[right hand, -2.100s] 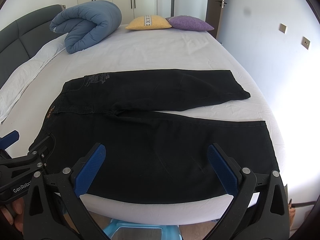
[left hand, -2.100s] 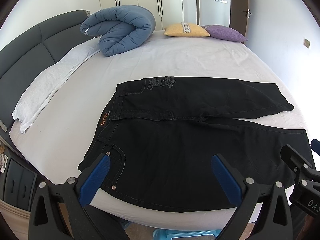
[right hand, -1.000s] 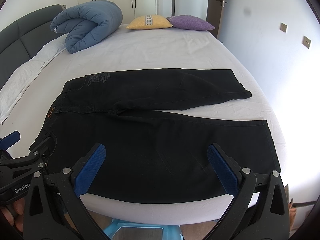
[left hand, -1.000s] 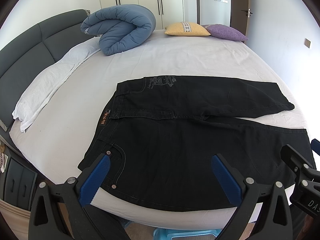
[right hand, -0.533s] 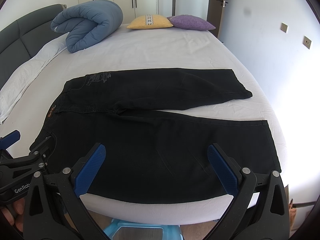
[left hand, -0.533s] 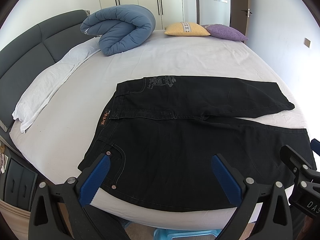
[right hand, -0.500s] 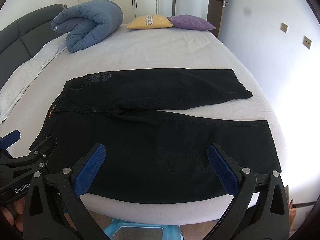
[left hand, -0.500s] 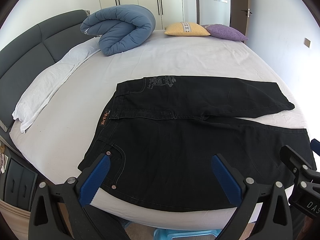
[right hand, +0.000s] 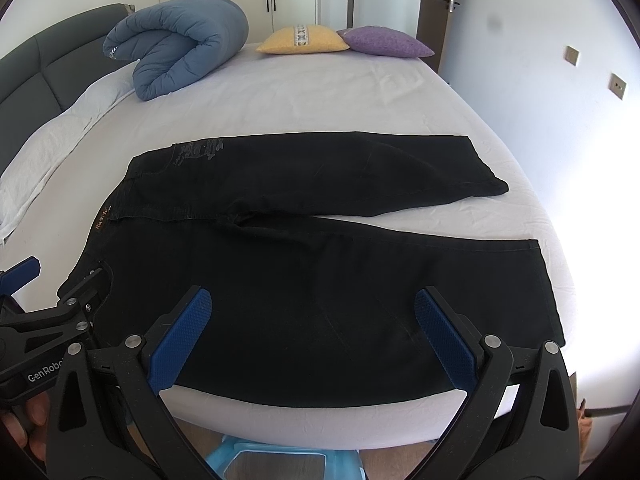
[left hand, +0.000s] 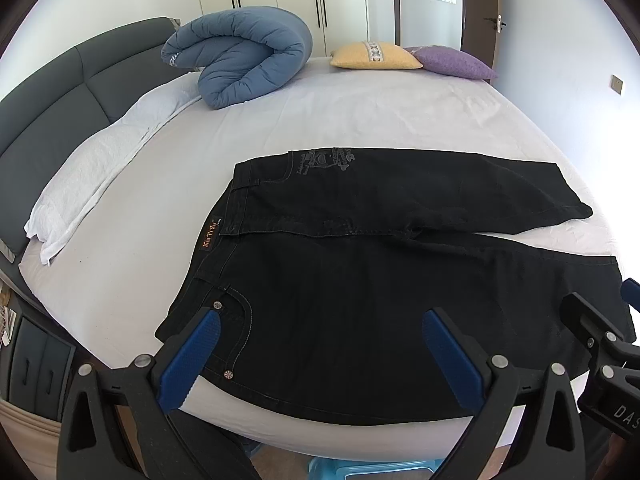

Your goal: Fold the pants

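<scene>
A rolled blue duvet (left hand: 244,56), yellow cushion (left hand: 375,55) and purple cushion (left hand: 454,63) lie on the white-sheeted bed (left hand: 360,120), apparently near its far edge.

1. Pants (left hand: 360,280): black denim, grey printed graphic on far hip, orange-lettered waist patch.
2. Bed sheet (left hand: 360,120): plain white.
3. Duvet (left hand: 244,60), far-left corner: solid slate blue, quilted.
4. Cushions at far edge: yellow cushion (left hand: 374,56) with patterned centre band; purple cushion (left hand: 452,62), plain.
5. Headboard (left hand: 52,100): dark grey.
6. Left gripper (left hand: 320,344), right gripper (right hand: 312,324): black frames, blue pads.

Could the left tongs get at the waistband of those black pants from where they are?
Probably yes: the left tongs are open just above the pants, with the waistband lying uncovered.
</scene>
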Action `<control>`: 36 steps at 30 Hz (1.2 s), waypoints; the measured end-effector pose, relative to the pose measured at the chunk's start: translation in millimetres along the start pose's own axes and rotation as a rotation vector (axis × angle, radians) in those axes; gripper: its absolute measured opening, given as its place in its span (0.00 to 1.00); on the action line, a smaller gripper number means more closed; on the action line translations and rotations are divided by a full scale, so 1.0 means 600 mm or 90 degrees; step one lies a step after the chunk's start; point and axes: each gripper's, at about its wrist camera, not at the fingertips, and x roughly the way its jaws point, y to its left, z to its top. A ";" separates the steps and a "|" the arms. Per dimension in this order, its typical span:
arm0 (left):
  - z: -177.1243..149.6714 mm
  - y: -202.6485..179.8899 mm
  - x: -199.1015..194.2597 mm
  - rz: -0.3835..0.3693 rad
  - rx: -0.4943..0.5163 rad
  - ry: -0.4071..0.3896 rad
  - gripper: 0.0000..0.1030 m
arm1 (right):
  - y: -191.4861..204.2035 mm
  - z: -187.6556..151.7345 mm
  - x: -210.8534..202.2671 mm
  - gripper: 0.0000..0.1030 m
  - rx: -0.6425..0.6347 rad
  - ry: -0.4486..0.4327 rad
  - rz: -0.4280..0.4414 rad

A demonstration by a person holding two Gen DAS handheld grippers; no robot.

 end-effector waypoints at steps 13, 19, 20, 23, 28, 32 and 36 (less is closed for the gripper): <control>-0.010 0.027 0.028 0.016 0.003 0.005 1.00 | 0.001 0.019 0.031 1.00 -0.037 0.013 0.021; 0.013 0.076 0.083 0.008 -0.001 0.001 1.00 | 0.001 0.111 0.082 1.00 -0.122 -0.003 0.169; 0.019 0.084 0.092 0.004 -0.003 0.004 1.00 | 0.008 0.135 0.096 1.00 -0.152 -0.008 0.193; 0.037 0.114 0.129 0.006 -0.008 0.021 1.00 | 0.046 0.214 0.154 1.00 -0.266 -0.020 0.226; 0.052 0.151 0.172 -0.021 0.008 -0.010 1.00 | 0.108 0.347 0.302 0.99 -0.365 0.013 0.275; 0.064 0.190 0.220 -0.099 -0.029 0.063 1.00 | 0.154 0.412 0.431 0.79 -0.429 0.057 0.283; 0.080 0.232 0.253 -0.118 -0.063 0.065 1.00 | 0.183 0.443 0.540 0.63 -0.458 0.131 0.335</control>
